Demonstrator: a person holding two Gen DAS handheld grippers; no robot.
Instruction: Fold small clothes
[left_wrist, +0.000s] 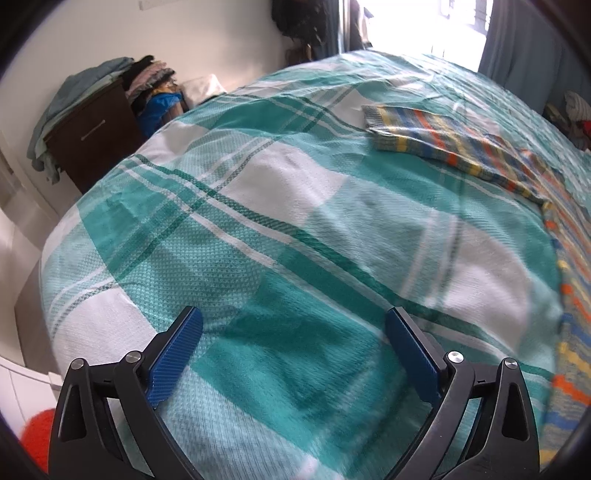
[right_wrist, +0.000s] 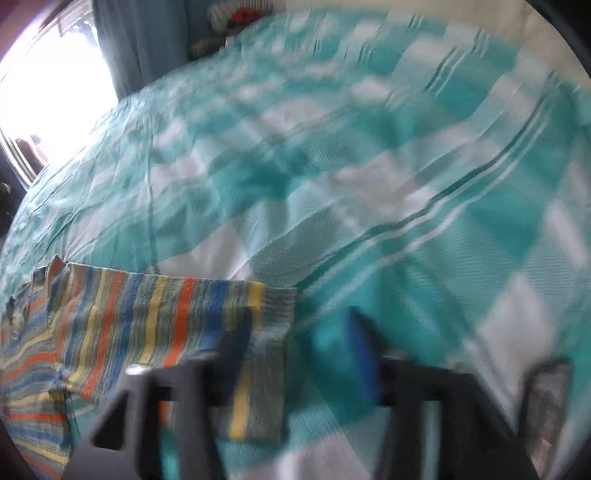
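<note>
**Sleeve folded over, both grippers off the knit**

With the striped knitted jumper (right_wrist: 122, 325) in orange, blue, yellow and grey lying flat on the teal-and-white checked bedspread (left_wrist: 280, 229), I've got one sleeve laid across its body, grey cuff (right_wrist: 277, 314) at the edge. My right gripper (right_wrist: 299, 350) is released, jaws apart just above that cuff, nothing between them. My left gripper (left_wrist: 295, 354) is spread wide over bare bedspread, well apart from the jumper.

Risk now, I reckon: the right view is badly smeared, so a jaw could snag the loose knit and drag the fold open. Soft bedding may also let the layers creep.

Around me: a dark wooden cabinet (left_wrist: 96, 136) heaped with clothes, blue curtains (left_wrist: 524, 40), bright window. Nothing blocks the jumper.
</note>
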